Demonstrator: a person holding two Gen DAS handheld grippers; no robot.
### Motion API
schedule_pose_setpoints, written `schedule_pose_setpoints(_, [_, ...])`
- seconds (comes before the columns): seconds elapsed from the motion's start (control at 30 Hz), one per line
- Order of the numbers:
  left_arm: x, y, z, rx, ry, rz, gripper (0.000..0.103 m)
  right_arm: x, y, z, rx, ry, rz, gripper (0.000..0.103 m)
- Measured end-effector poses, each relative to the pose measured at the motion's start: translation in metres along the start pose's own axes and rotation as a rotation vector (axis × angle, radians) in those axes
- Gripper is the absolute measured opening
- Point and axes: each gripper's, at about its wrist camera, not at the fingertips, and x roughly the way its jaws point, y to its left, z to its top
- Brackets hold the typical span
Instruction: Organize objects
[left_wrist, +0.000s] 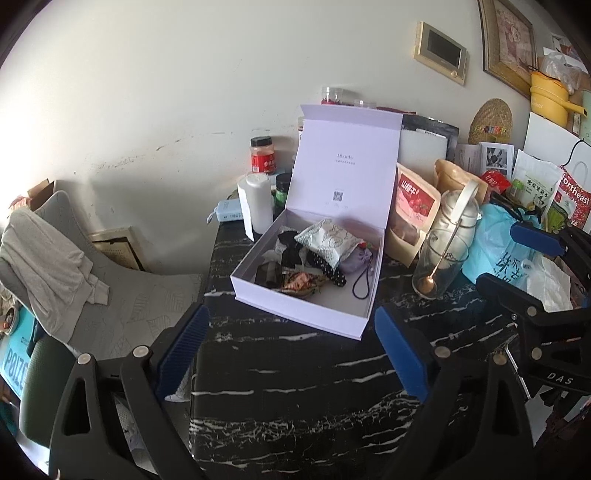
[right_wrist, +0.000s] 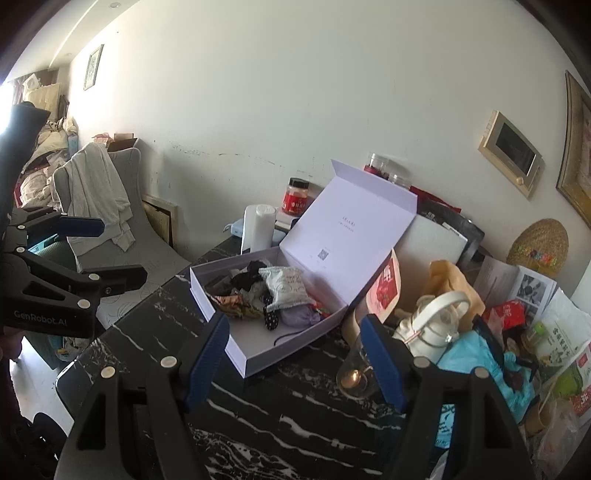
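Two blue-padded fingers of the left gripper (left_wrist: 291, 354) fill the bottom of the left wrist view, spread wide with nothing between them but the black marble table (left_wrist: 295, 387). Above them, at the centre of the frame, sits one lavender box (left_wrist: 295, 310) with its lid (left_wrist: 343, 170) standing upright; inside lie one white patterned pouch (left_wrist: 328, 242), one purple drawstring bag (left_wrist: 351, 260), one black polka-dot piece (left_wrist: 330, 269), one black cord loop (left_wrist: 364, 282) and a few more crumpled fabric bits too tangled to count. Just right of the box stands one glass (left_wrist: 437, 264) with one copper spoon (left_wrist: 428, 282) in it, and behind that one red snack bag (left_wrist: 415, 206). At the right edge the right gripper (left_wrist: 517, 258) reaches in, its fingers apart and empty. At upper left of the box are one white bottle (left_wrist: 256, 203) and one red-labelled jar (left_wrist: 263, 155). In the right wrist view, the right gripper (right_wrist: 295, 354) shows two blue pads at the bottom, wide apart, gripping nothing. The lavender box (right_wrist: 243, 354) lies just above them at centre, open, the white patterned pouch (right_wrist: 286, 291) inside. The glass (right_wrist: 354, 373) sits at lower right beside the right finger. At the left edge the left gripper (right_wrist: 110, 251) hangs parted and empty.
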Motion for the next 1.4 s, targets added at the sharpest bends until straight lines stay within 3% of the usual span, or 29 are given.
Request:
schedule_pose_setpoints(0.6, [0.02,-0.008,-0.05,-0.03,0.065,0.038,0.091,0.018,0.011,-0.045,0.042,0.088,0.018,0.074])
schedule_pose_setpoints(0.9, [0.032,-0.011,-0.055,-0.054,0.085,0.024,0.091,0.04,0.006,-0.063,0.068,0.148,0.038,0.074])
schedule_pose_setpoints(1.4, [0.05,-0.013,-0.057,-0.067,0.132,0.006,0.091,0.046,0.006,-0.058,0.064,0.146,0.035,0.074])
